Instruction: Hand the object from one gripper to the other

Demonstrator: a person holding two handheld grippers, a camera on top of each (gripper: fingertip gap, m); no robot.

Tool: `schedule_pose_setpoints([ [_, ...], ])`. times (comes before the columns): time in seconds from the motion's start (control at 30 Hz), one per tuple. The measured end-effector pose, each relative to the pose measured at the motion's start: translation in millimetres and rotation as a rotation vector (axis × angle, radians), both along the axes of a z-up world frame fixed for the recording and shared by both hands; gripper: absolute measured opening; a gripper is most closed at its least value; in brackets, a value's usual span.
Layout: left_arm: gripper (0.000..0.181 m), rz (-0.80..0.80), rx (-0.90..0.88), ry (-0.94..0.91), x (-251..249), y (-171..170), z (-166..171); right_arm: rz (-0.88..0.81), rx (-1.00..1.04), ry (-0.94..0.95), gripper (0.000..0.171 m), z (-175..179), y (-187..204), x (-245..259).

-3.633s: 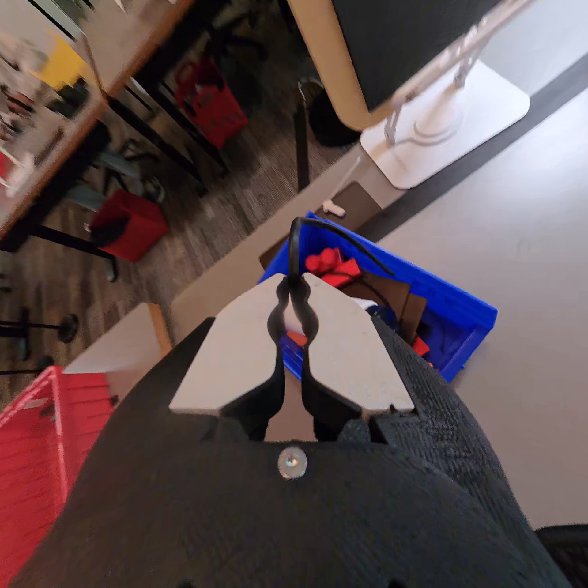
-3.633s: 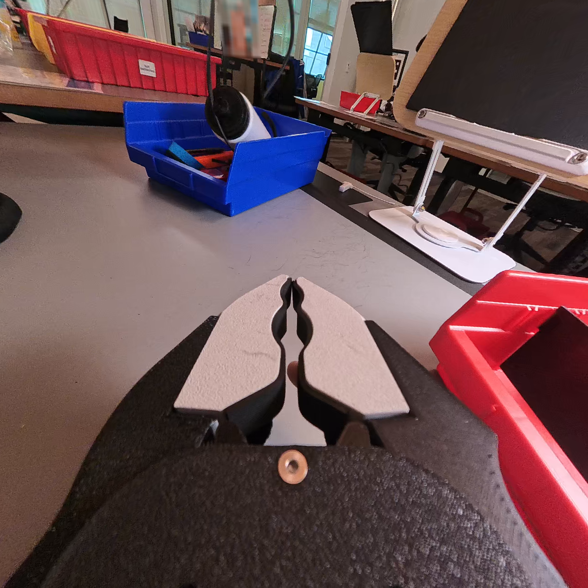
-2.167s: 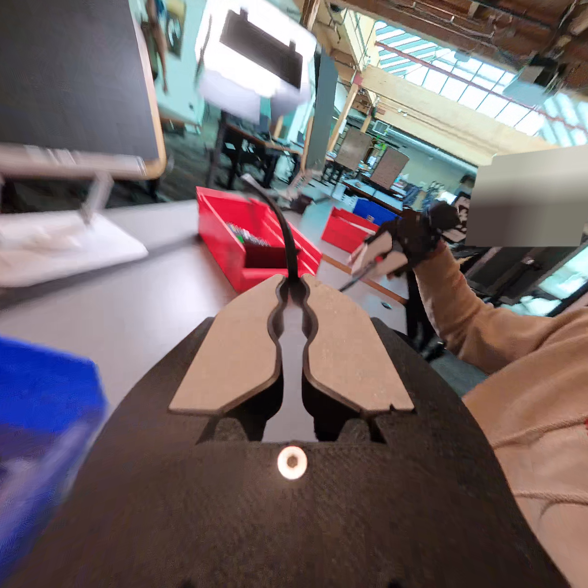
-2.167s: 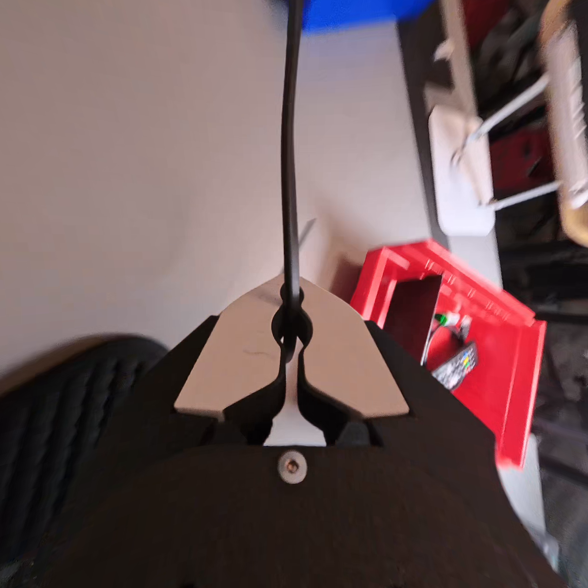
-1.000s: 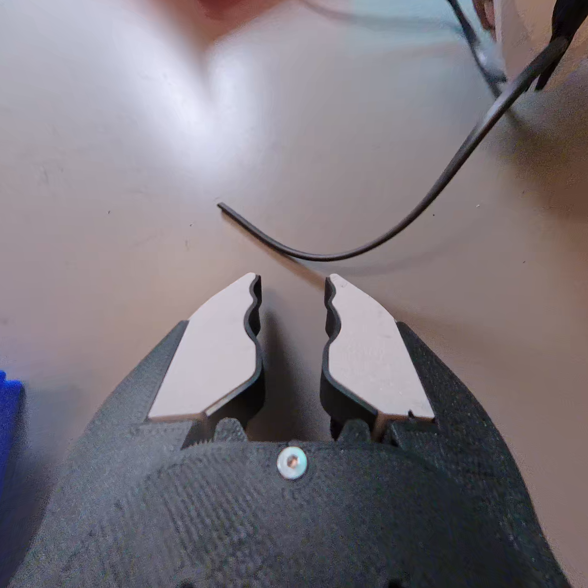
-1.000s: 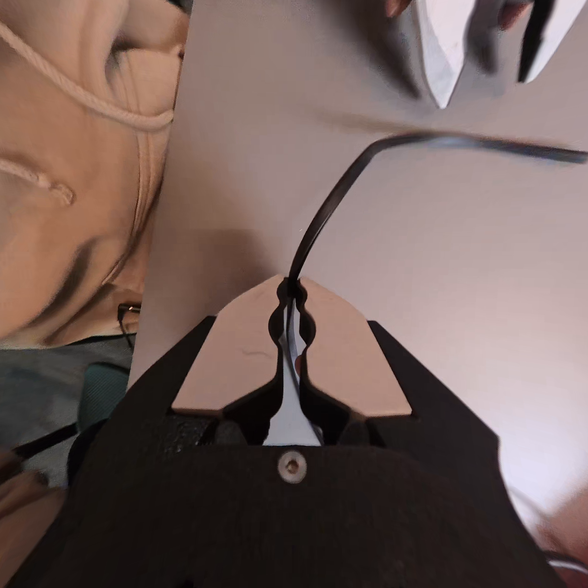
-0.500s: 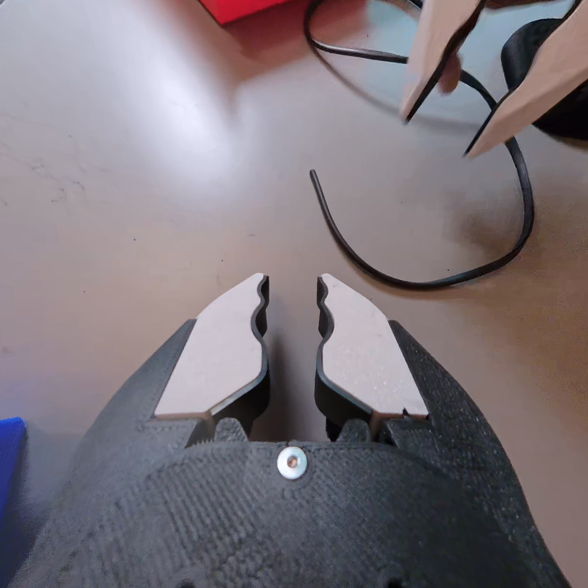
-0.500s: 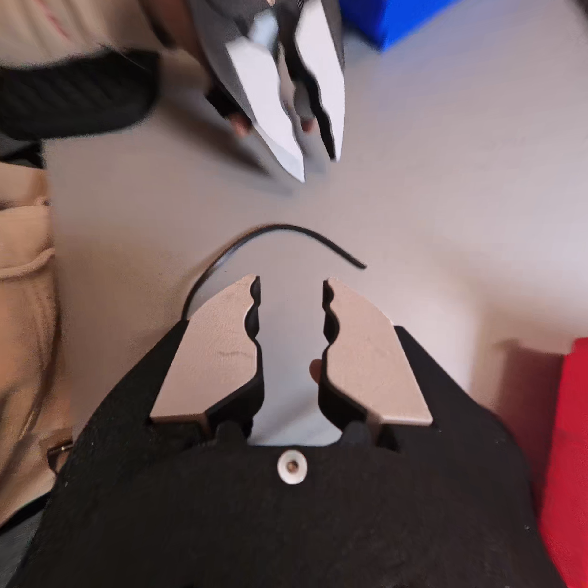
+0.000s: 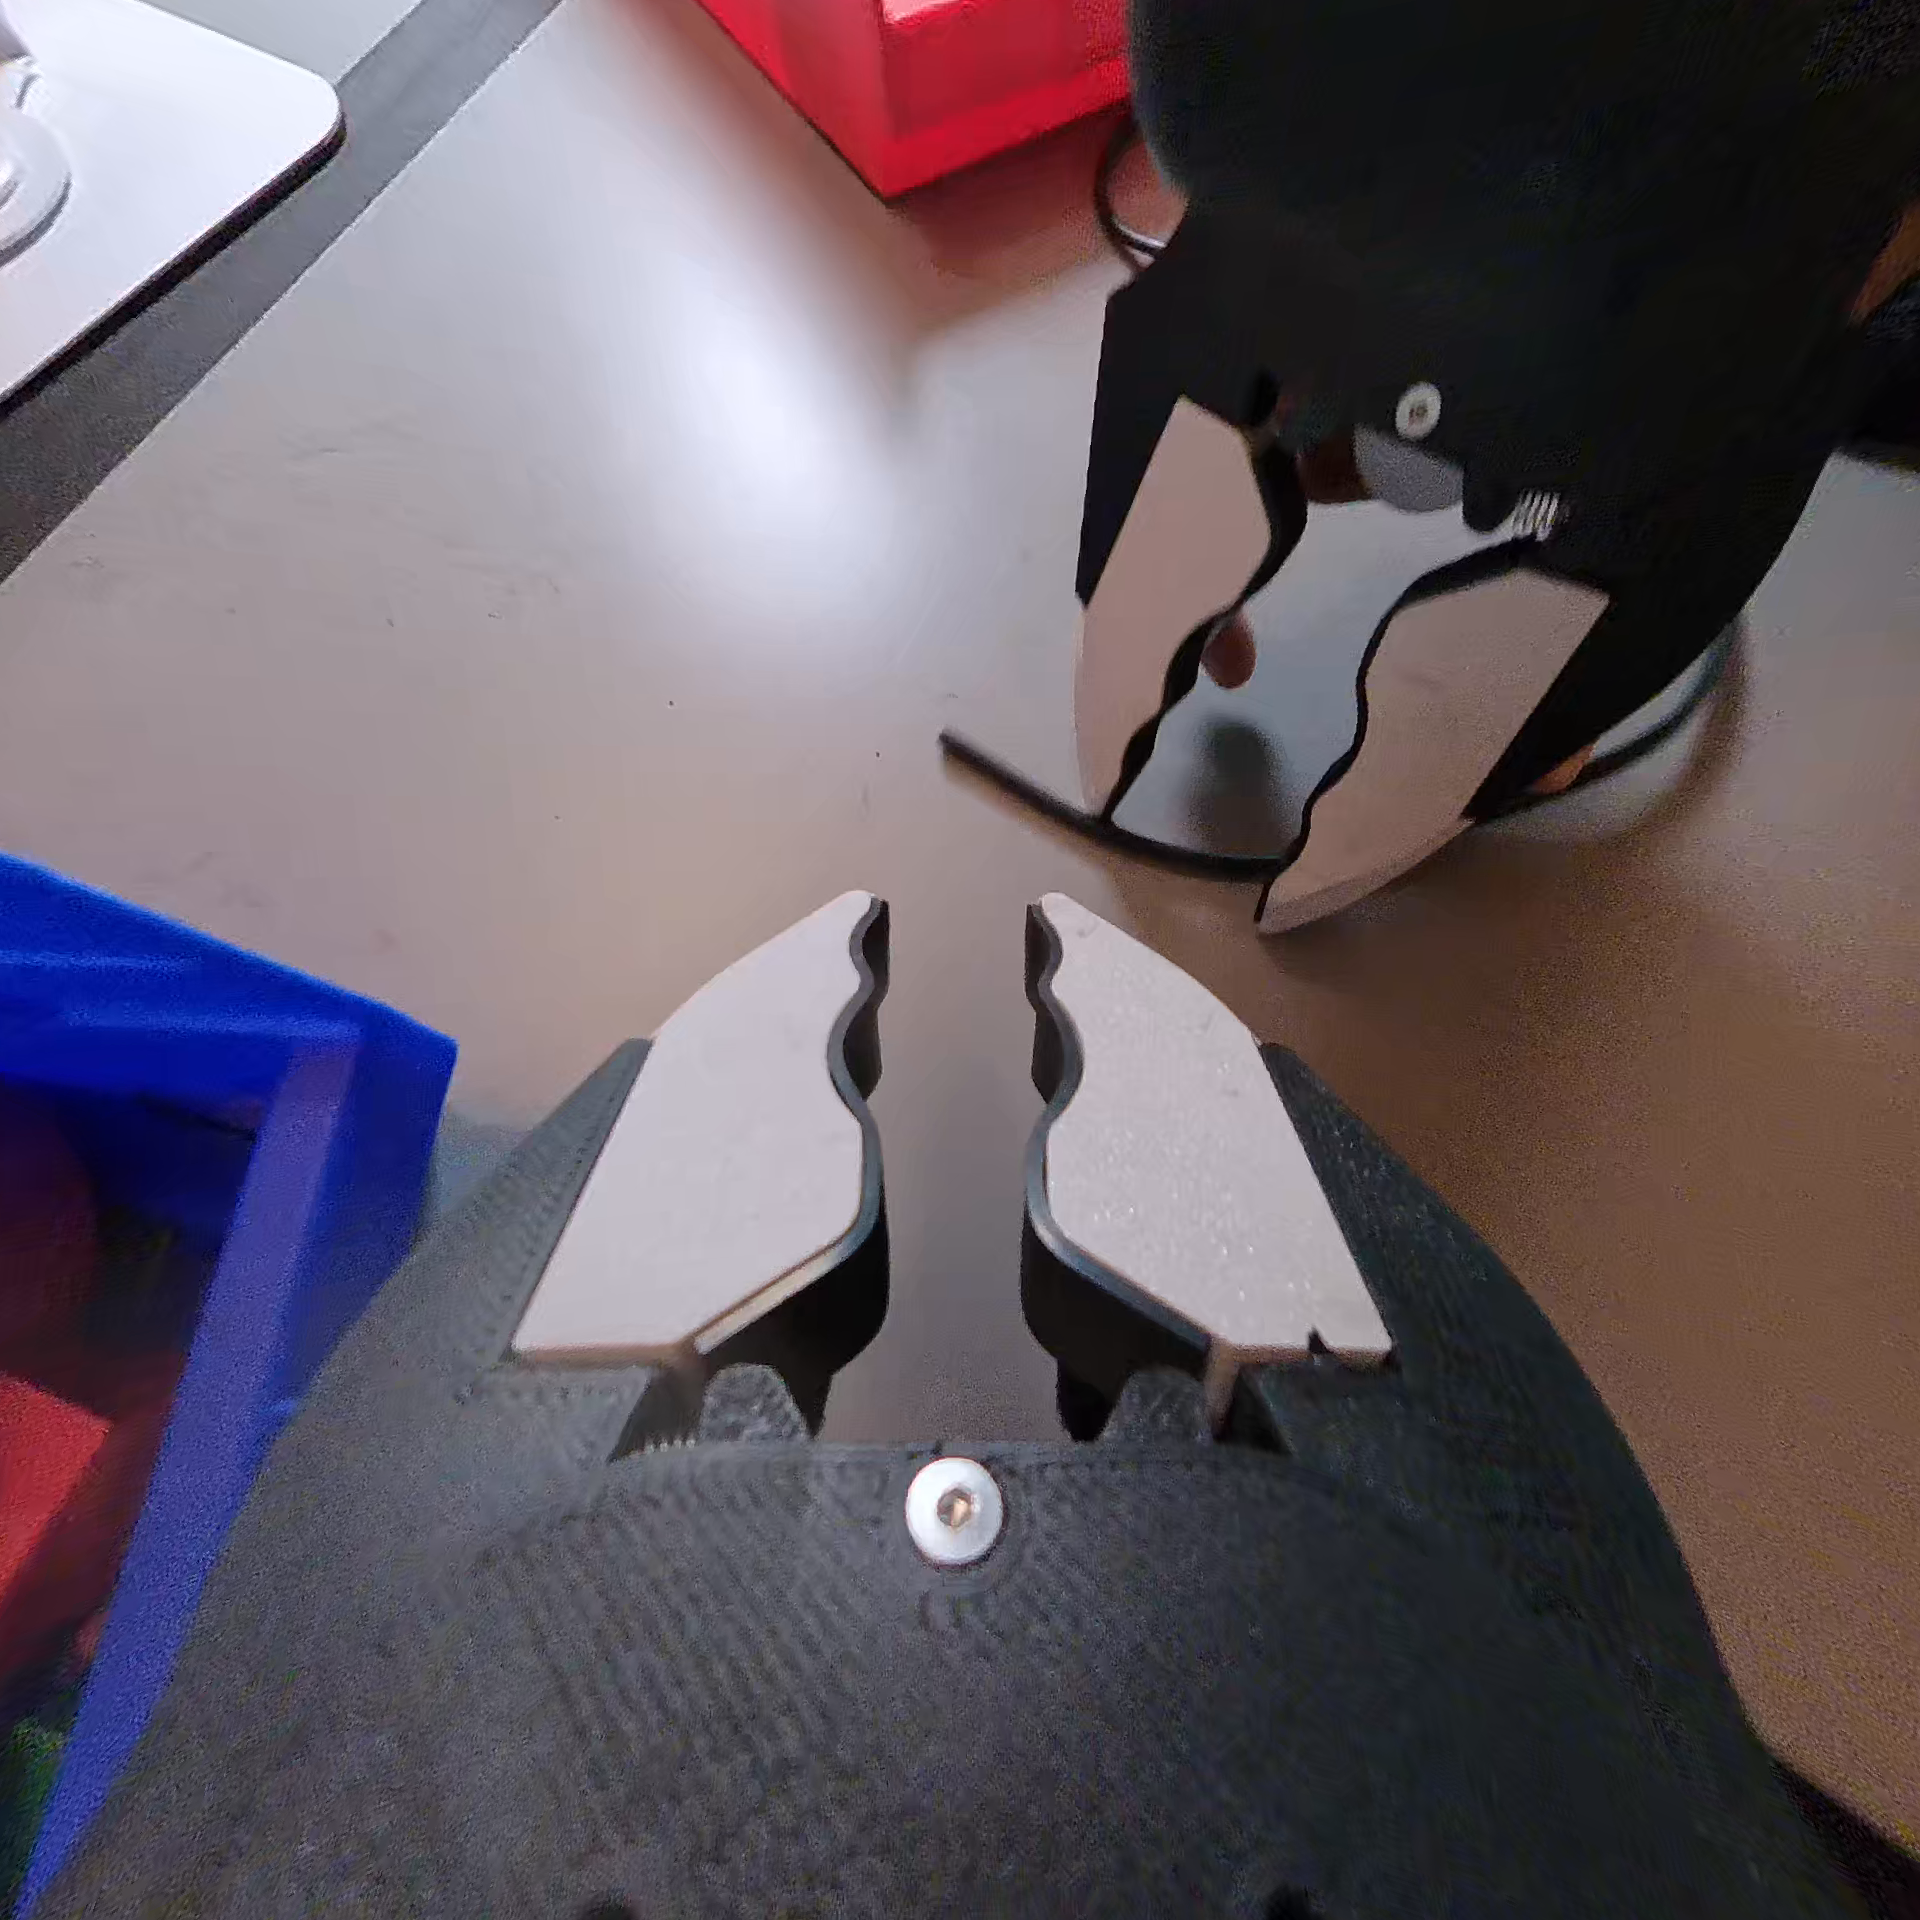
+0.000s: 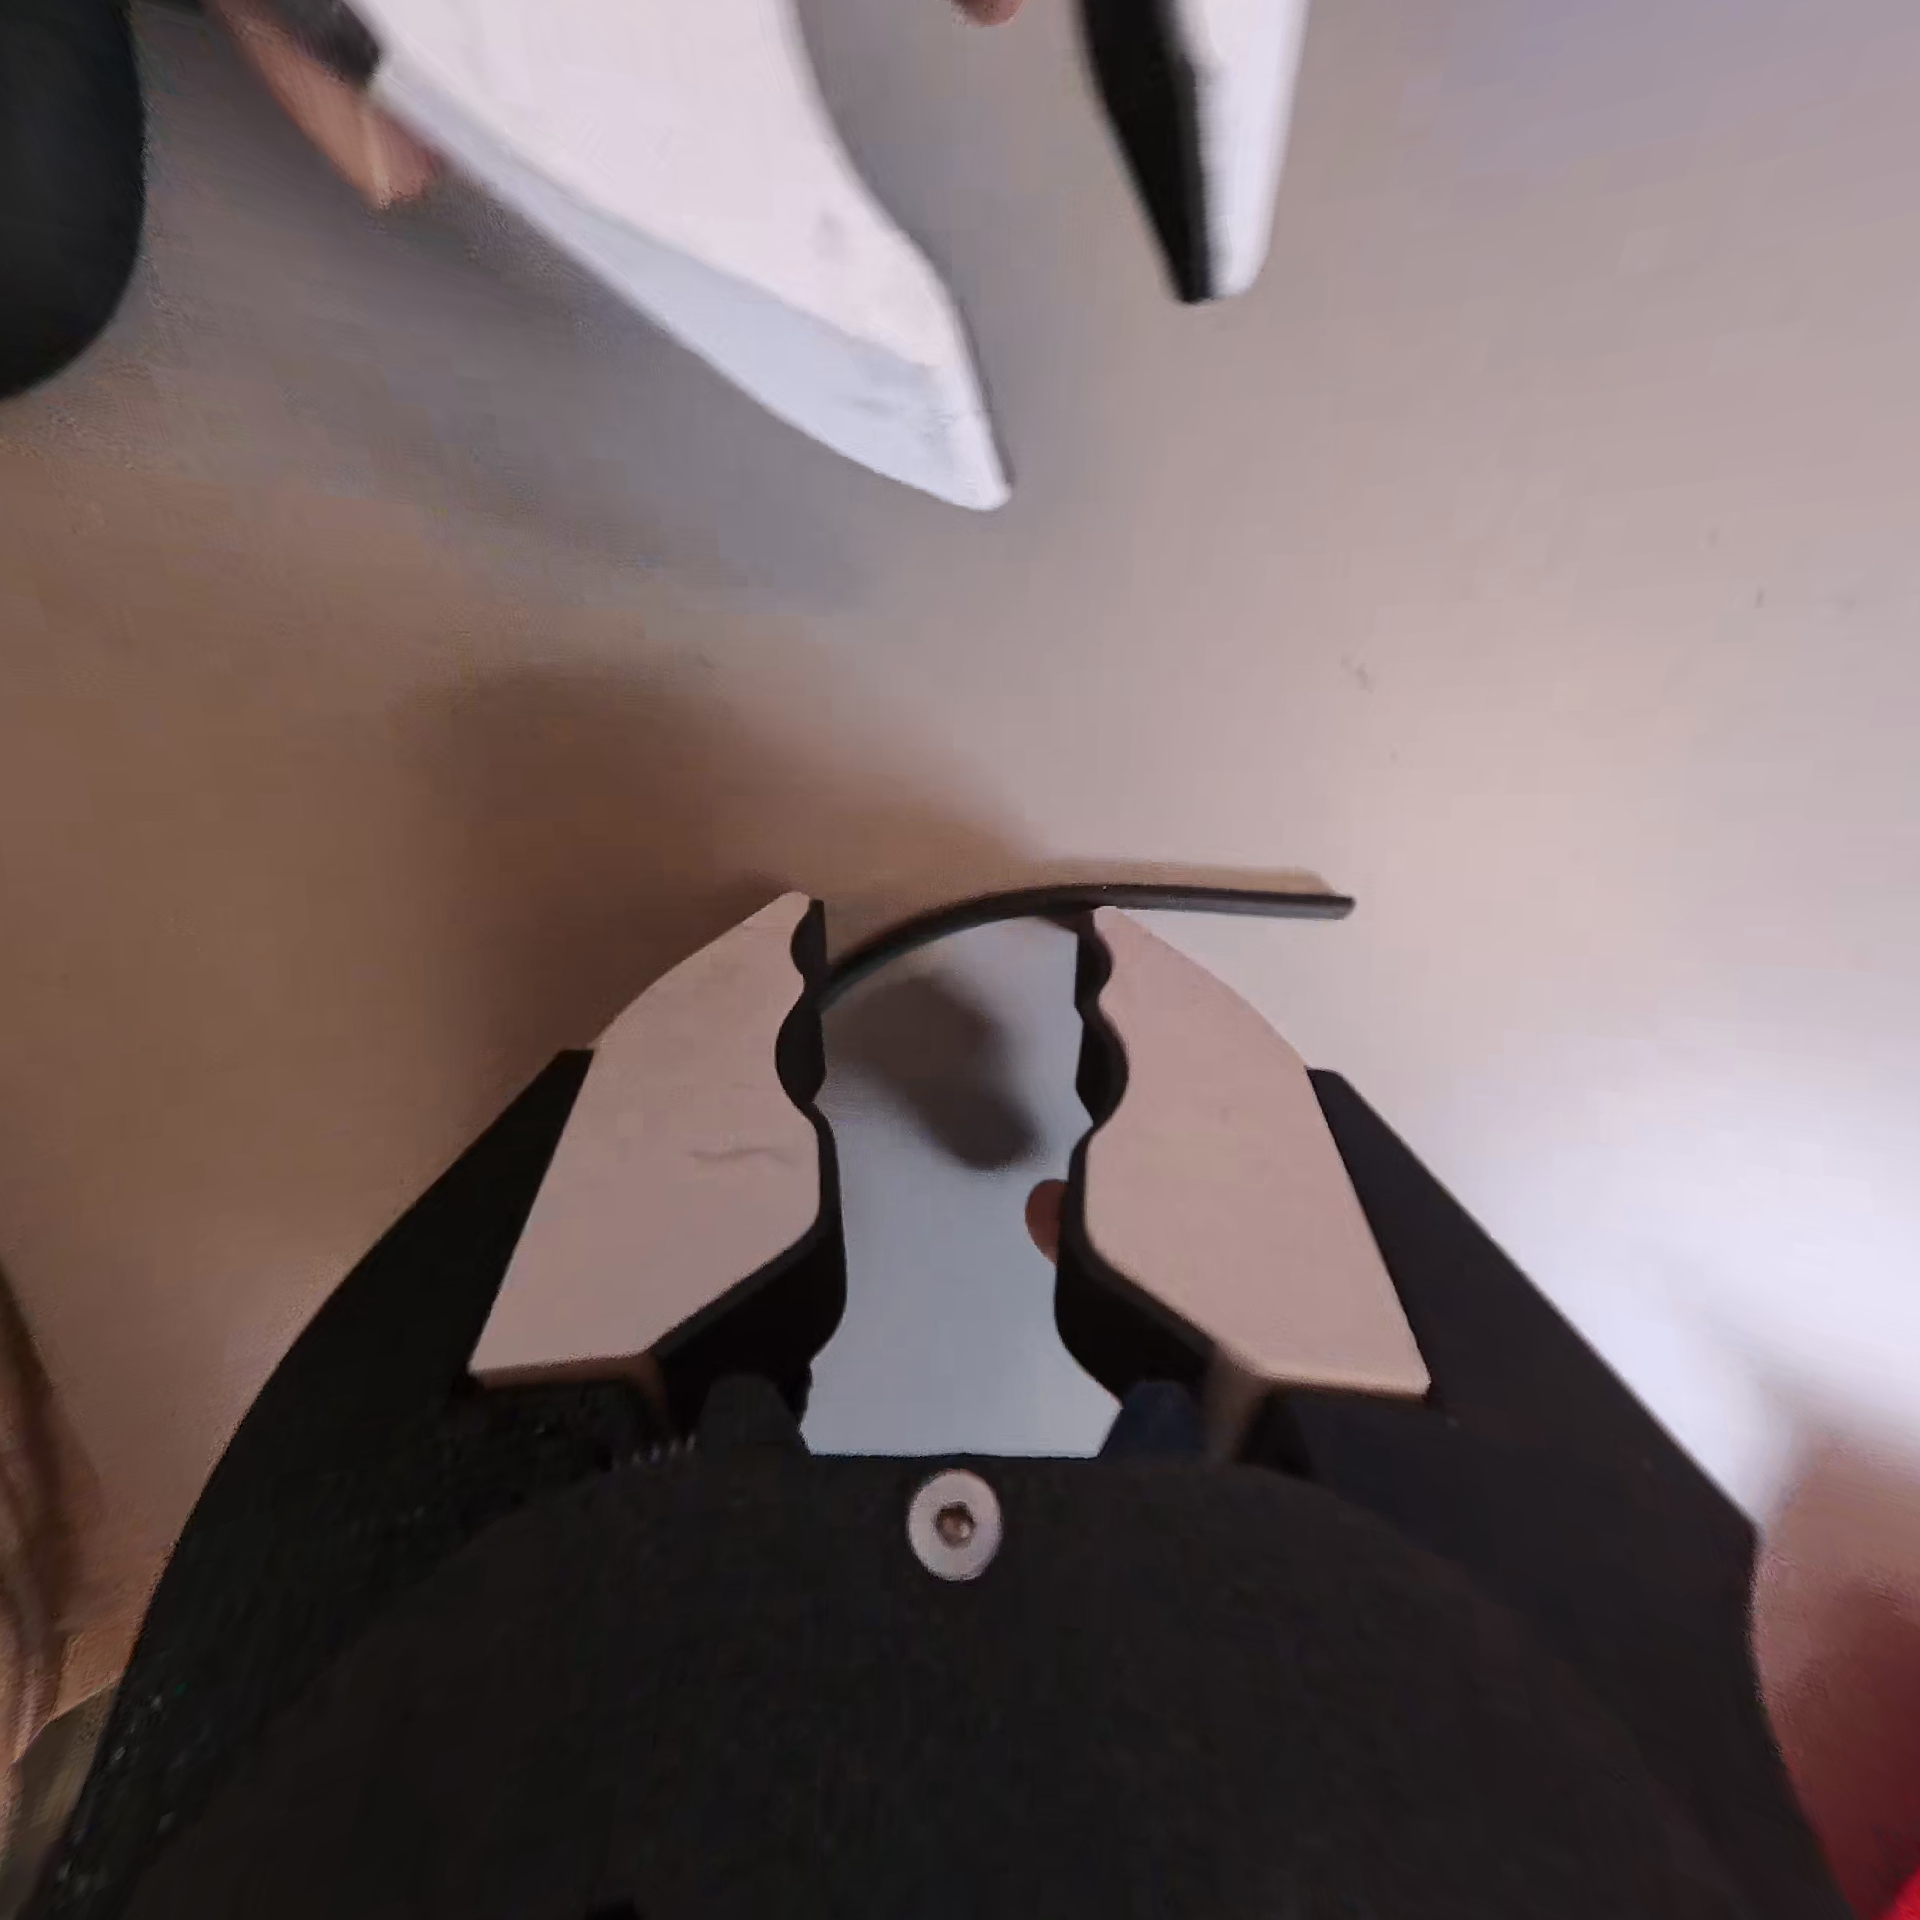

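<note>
A thin black cable (image 9: 1023, 787) lies curved on the grey table (image 9: 623, 520). My right gripper (image 9: 1190, 868) is open and points down, with one fingertip on each side of the cable. In the right wrist view the cable (image 10: 1195, 898) runs across the tips of the right gripper (image 10: 951, 914), and its free end sticks out to the right. My left gripper (image 9: 956, 914) is open and empty, a short way in front of the cable. It shows blurred at the top of the right wrist view (image 10: 1091, 400). The rest of the cable is hidden behind the right gripper.
A blue bin (image 9: 208, 1039) holding red parts stands close to my left gripper on its left. A red bin (image 9: 935, 94) stands at the far side of the table. A white stand base (image 9: 156, 135) is at the far left.
The left gripper let go of the cable, then the right one did; it now lies on the table. The right gripper has come down open over it. The left has drawn back toward the blue bin.
</note>
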State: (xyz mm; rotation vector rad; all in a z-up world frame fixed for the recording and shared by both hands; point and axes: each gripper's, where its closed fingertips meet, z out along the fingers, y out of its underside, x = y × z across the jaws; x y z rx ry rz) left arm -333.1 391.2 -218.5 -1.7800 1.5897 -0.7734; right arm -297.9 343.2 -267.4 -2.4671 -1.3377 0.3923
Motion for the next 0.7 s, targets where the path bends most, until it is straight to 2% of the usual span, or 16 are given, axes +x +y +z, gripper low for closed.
schedule_pose_setpoints([
  [0.03,0.025,-0.019,-0.006,-0.004,-6,-1,3,0.036,0.017,-0.016,0.044,-1,-1,-10],
  [0.1,0.026,-0.08,-0.004,0.007,-19,-6,5,0.111,0.074,-0.054,0.03,-2,-4,-27],
  [0.13,0.028,-0.113,0.002,0.025,-26,-10,3,0.171,0.113,-0.068,0.013,-1,-6,-33],
  [0.17,0.031,-0.146,0.004,0.045,-32,-15,1,0.226,0.148,-0.082,0.007,-2,-10,-37],
  [0.27,0.036,-0.224,-0.013,0.082,-41,-33,-10,0.405,0.21,-0.099,0.004,-1,-30,-35],
  [0.4,0.043,-0.381,-0.035,0.142,-30,-69,-28,0.59,0.2,-0.015,0.004,8,-65,-14],
  [0.57,0.034,-0.562,-0.068,0.179,-4,-117,-35,0.628,0.174,-0.006,0.004,20,-84,2],
  [0.67,0.004,-0.545,0.013,0.189,8,-118,-38,0.618,0.195,0.033,0.004,23,-86,5],
  [0.7,0.004,-0.542,0.018,0.167,11,-119,-35,0.601,0.207,0.042,0.003,23,-83,7],
])
